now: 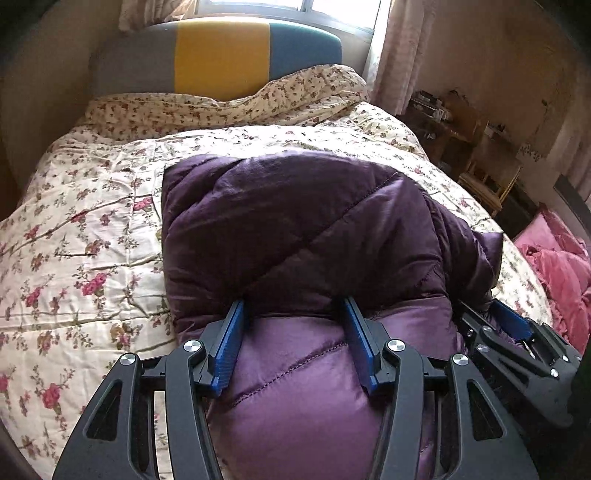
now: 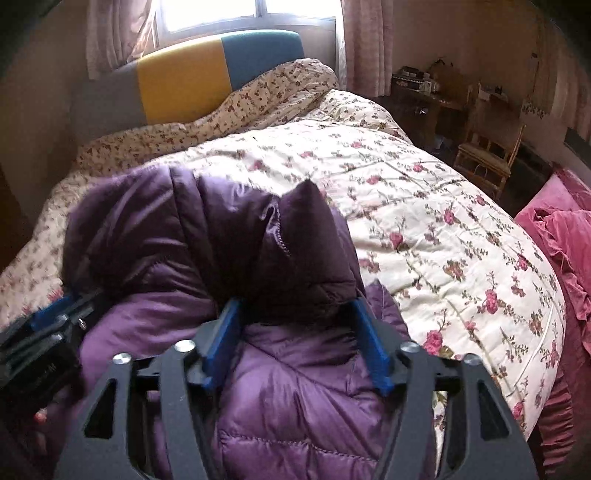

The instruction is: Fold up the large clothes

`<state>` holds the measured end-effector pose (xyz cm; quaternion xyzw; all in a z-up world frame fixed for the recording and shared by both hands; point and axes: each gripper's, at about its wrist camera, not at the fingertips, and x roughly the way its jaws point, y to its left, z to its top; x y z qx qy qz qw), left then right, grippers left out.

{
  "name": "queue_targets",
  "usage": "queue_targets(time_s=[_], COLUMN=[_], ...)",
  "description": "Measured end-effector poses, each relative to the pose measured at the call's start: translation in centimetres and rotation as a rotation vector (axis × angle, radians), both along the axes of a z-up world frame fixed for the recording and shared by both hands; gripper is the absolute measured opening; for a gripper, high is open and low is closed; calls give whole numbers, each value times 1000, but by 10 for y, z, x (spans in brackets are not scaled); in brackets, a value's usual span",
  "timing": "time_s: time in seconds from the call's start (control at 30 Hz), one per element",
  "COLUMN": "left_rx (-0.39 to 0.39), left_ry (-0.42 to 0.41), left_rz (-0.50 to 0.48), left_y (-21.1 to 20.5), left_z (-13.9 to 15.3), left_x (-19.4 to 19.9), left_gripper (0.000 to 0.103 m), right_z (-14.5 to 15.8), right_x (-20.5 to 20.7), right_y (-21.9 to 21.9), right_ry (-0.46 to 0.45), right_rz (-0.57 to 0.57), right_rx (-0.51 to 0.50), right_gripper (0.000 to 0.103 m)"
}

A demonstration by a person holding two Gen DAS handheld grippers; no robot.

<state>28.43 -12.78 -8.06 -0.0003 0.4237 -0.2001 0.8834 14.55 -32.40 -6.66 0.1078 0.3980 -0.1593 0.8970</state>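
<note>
1. Bed fills the room, floral quilt spread flat, window and colour-block headboard beyond.
2. Purple padded jacket lies bunched at the near edge; bare quilt runs left and right.
3. Left gripper and right gripper straddle jacket folds, jaws spread; whether they pinch, I cannot tell.

My left wrist camera looks down along its fingers from close above the purple jacket, facing the headboard at 12 o'clock, with my right gripper at 3 o'clock. My right wrist camera sits equally close and faces likewise, my left gripper at 9 o'clock. Both share jacket, floral bedspread and window.
</note>
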Motion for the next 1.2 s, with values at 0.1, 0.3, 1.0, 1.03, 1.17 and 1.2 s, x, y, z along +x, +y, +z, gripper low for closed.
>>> queue_targets(time_s=[0.1, 0.3, 1.0, 1.03, 1.17, 1.2], left_rx=[-19, -19, -87, -106, -196, -216], left_ry=[3, -10, 33, 43, 106, 119], left_rz=[19, 45, 96, 100, 87, 82], left_y=[8, 13, 50, 57, 77, 79], left_z=[7, 11, 3, 3, -3, -5], left_x=[4, 10, -6, -9, -23, -25], left_gripper=[56, 56, 77, 79, 79, 79], right_z=[17, 16, -6, -3, 3, 2], right_x=[3, 17, 3, -3, -21, -26], right_y=[2, 0, -19, -19, -21, -22], right_ry=[-39, -20, 57, 55, 59, 62], right_rz=[4, -25, -16, -5, 30, 42], right_rx=[-15, -46, 53, 67, 106, 125], right_gripper=[66, 65, 93, 93, 96, 96])
